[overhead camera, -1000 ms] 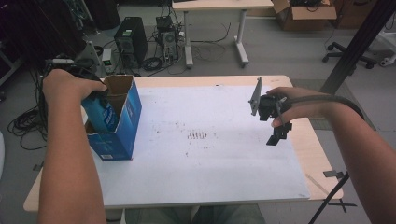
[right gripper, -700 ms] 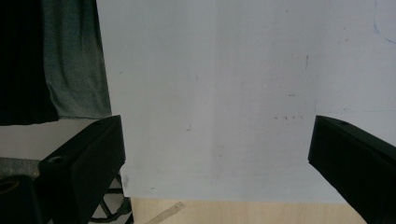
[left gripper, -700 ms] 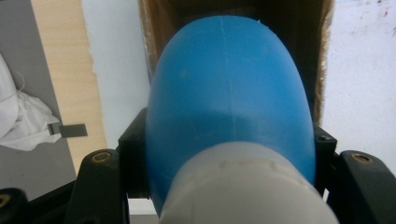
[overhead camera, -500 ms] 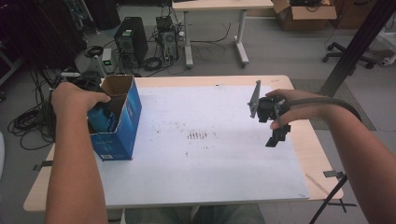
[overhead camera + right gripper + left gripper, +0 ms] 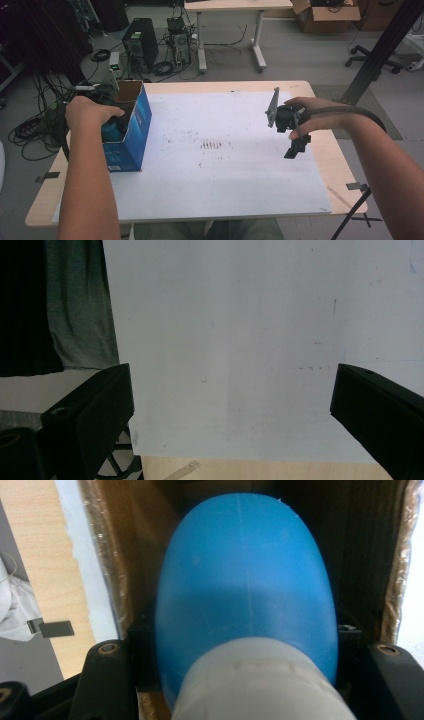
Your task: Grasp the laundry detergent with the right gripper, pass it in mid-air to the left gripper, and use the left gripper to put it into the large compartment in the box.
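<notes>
Reaching down into the open blue cardboard box (image 5: 131, 131), the left claw (image 5: 245, 645) has its jaws closed on either side of a blue bottle (image 5: 245, 580) with a white cap (image 5: 260, 680) pointing back toward the claw's camera. The box stands on the white sheet (image 5: 215, 175) that covers the counter (image 5: 330, 150), and its brown inner walls rise close around the bottle on both sides of the claw. The right claw (image 5: 230, 405) hangs above the bare sheet, well apart from the box, jaws spread wide with nothing between them.

The bottle looks like smooth moulded plastic with a seam down its middle, so probably light, fairly stiff and somewhat slippery. Gripping the broad body just ahead of the cap, as the jaws do, seems sensible.

The box's outer face carries some print, too small to read; no writing shows on the bottle.
</notes>
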Demonstrator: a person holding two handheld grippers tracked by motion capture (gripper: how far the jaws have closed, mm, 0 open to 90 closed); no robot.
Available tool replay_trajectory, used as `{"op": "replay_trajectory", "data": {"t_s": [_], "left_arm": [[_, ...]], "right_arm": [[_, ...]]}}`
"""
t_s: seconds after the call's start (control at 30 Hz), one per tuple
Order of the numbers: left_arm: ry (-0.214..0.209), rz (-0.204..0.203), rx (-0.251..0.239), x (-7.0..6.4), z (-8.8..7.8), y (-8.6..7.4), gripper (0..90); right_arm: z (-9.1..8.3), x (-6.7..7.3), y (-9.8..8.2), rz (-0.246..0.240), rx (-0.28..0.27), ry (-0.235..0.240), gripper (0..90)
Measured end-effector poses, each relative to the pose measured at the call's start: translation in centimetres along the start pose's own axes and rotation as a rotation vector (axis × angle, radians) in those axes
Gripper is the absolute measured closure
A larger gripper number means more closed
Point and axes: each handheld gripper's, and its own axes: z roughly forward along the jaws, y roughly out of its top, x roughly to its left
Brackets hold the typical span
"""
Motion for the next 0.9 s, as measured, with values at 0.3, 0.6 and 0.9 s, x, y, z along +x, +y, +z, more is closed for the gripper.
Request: {"op": "replay_trajectory", "data": {"t_s": [0.3,0.6,0.9], "left_arm": [[0.004,0.004,0.009,-0.2,0.7,0.1,38.2],[0.003,0.005,0.014,-0.2,1.3,0.1,38.2],[-0.002,0.004,0.007,-0.1,1.5,0.0,38.3]], "right_arm": [[0.5,-0.1,-0.2,0.009,0.002,0.008,3.7],[0.6,-0.2,-0.2,0.009,-0.001,0.008,3.7],[0.8,-0.3,0.0,0.005,-0.001,0.011,3.7]]}}
